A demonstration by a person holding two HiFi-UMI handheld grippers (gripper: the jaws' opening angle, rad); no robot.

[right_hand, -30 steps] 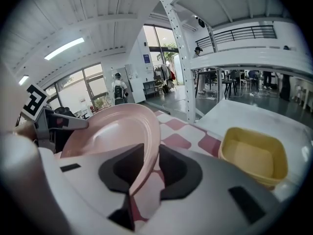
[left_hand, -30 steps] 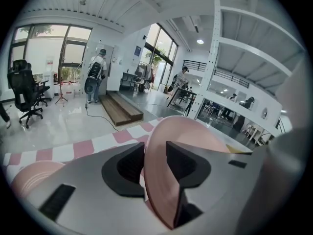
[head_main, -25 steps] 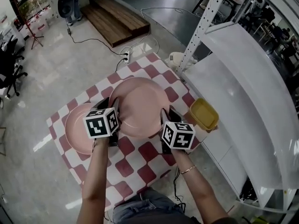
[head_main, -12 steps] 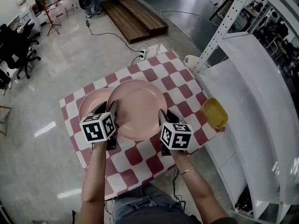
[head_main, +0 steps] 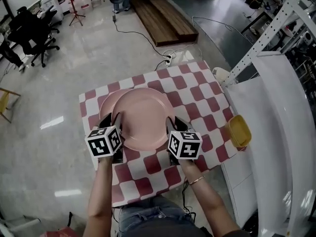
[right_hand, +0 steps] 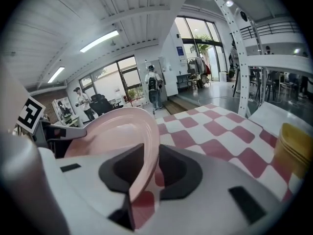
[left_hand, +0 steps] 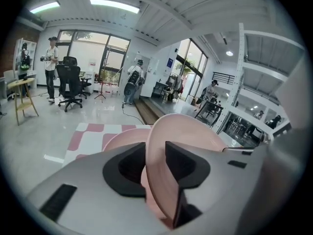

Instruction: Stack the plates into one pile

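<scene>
Checkered table, one yellow tub, two pink plates, top plate pinched by right gripper and just-tightened left gripper.

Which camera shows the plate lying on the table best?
Head view: the table plate shows as a crescent beside the held plate. The left gripper view catches a slice past its jaws; the right gripper view doesn't show it.

This is a large open lab or workshop hall, not a home. The floor is glossy, office chairs stand at one side, a perforated metal post rises beside a white shelf, cables lead to a power strip, and tall windows stand under long ceiling lights.
</scene>
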